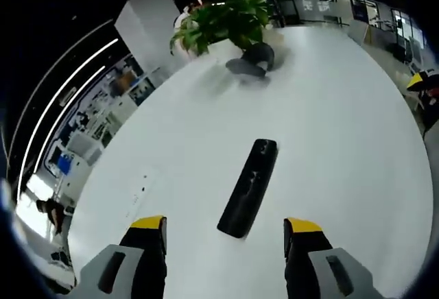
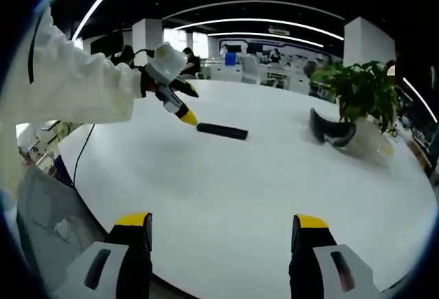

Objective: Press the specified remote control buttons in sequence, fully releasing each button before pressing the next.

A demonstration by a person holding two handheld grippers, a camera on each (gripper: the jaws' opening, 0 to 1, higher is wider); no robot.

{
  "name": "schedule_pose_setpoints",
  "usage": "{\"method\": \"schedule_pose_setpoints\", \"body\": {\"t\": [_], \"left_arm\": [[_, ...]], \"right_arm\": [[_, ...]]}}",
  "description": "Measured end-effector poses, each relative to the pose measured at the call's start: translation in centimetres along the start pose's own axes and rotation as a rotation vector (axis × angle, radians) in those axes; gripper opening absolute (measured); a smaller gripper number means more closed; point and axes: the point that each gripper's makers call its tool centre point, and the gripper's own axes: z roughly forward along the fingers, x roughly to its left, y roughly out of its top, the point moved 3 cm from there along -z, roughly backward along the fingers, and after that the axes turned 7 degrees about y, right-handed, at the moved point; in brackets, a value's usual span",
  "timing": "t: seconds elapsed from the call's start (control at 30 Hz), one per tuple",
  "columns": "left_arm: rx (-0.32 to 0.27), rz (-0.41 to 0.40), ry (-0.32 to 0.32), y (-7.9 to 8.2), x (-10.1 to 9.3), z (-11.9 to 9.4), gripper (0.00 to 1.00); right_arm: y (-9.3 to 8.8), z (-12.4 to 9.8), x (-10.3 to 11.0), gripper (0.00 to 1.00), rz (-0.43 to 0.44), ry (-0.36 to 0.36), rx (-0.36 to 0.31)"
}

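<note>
A black remote control (image 1: 248,186) lies flat on the white table (image 1: 343,127), pointing away from me, just ahead of and between the jaws of my left gripper (image 1: 226,229), which stands open above the table. A white remote (image 1: 139,194) lies to the left of it. In the right gripper view the black remote (image 2: 221,131) is far off across the table, with the left gripper (image 2: 184,112) hovering at its left end, held by a white-sleeved arm (image 2: 75,83). My right gripper (image 2: 223,227) is open, with nothing between its jaws.
A potted green plant (image 1: 226,19) and a dark headset (image 1: 252,60) sit at the far end of the table; the same plant (image 2: 360,93) and headset (image 2: 330,129) are at the right. A chair back (image 2: 51,234) stands at lower left. Office desks lie beyond.
</note>
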Motion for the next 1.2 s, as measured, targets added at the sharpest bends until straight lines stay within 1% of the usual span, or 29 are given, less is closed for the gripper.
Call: {"method": "schedule_pose_setpoints", "body": {"t": [0.03, 0.1, 0.17, 0.23, 0.27, 0.3, 0.33, 0.43, 0.53, 0.57, 0.63, 0.73, 0.83, 0.87, 0.9, 0.93, 0.97, 1.0, 1.03, 1.13, 1.17, 1.2], "left_arm": [[0.003, 0.008, -0.005, 0.0, 0.0, 0.2, 0.7], [0.017, -0.015, -0.059, -0.3, -0.3, 0.8, 0.7], [0.058, -0.001, -0.106, -0.8, -0.4, 1.4, 0.68], [0.081, 0.016, -0.128, -1.0, -0.3, 2.0, 0.67], [0.078, 0.006, -0.132, -0.9, -0.3, 2.1, 0.67], [0.091, -0.014, -0.154, -0.8, -0.4, 2.3, 0.65], [0.095, -0.013, -0.157, -0.8, -0.3, 2.5, 0.64], [0.118, 0.017, -0.168, -1.0, 0.1, 3.2, 0.6], [0.166, -0.001, -0.221, -1.4, 0.0, 3.6, 0.57], [0.175, -0.002, -0.226, -1.5, 0.1, 3.9, 0.56], [0.193, 0.035, -0.237, -1.7, 0.4, 4.2, 0.54], [0.22, 0.053, -0.263, -2.0, 0.1, 4.5, 0.52], [0.261, 0.119, -0.296, -2.6, -0.4, 4.5, 0.51], [0.241, 0.093, -0.325, -2.2, -0.7, 4.5, 0.47], [0.26, 0.095, -0.318, -2.3, -0.4, 4.5, 0.46], [0.266, 0.093, -0.327, -2.4, -0.5, 4.5, 0.45], [0.275, 0.076, -0.354, -2.5, -0.7, 4.4, 0.43], [0.278, 0.069, -0.364, -2.6, -0.8, 4.4, 0.4], [0.269, 0.08, -0.373, -2.6, -0.9, 4.4, 0.39], [0.267, 0.089, -0.394, -2.5, -1.1, 4.3, 0.36], [0.266, 0.089, -0.418, -2.5, -1.4, 4.2, 0.34], [0.268, 0.086, -0.427, -2.6, -1.6, 4.2, 0.31]], "right_arm": [[0.0, 0.0, 0.0, 0.83, 0.001, 0.0, 0.002], [-0.1, 0.1, 0.0, 0.83, 0.003, 0.001, 0.007], [-0.1, 0.1, 0.0, 0.83, 0.001, 0.001, 0.012], [-0.2, 0.2, 0.0, 0.82, 0.003, -0.001, 0.018], [-0.2, 0.2, -0.1, 0.82, 0.005, -0.002, 0.019], [-0.3, 0.2, -0.1, 0.82, 0.01, -0.003, 0.021], [-0.3, 0.3, -0.1, 0.82, 0.013, -0.003, 0.023], [-0.4, 0.3, 0.0, 0.82, 0.016, 0.003, 0.031], [-0.5, 0.4, 0.2, 0.82, 0.011, 0.009, 0.037], [-0.5, 0.4, 0.2, 0.82, 0.011, 0.009, 0.039], [-0.5, 0.4, 0.1, 0.82, 0.014, 0.01, 0.037], [-0.5, 0.4, 0.2, 0.82, 0.016, 0.012, 0.036], [-0.5, 0.4, 0.2, 0.82, 0.018, 0.016, 0.036], [-0.5, 0.4, 0.2, 0.82, 0.017, 0.015, 0.036], [-0.5, 0.4, 0.3, 0.82, 0.019, 0.016, 0.037], [-0.5, 0.4, 0.3, 0.82, 0.02, 0.018, 0.036], [-0.5, 0.4, 0.3, 0.82, 0.021, 0.02, 0.036], [-0.6, 0.5, 0.3, 0.82, 0.02, 0.018, 0.04], [-0.6, 0.4, 0.3, 0.82, 0.02, 0.016, 0.042], [-0.6, 0.4, 0.3, 0.82, 0.028, 0.019, 0.037], [-0.6, 0.4, 0.3, 0.82, 0.028, 0.022, 0.036], [-0.6, 0.4, 0.4, 0.82, 0.027, 0.025, 0.035]]}}
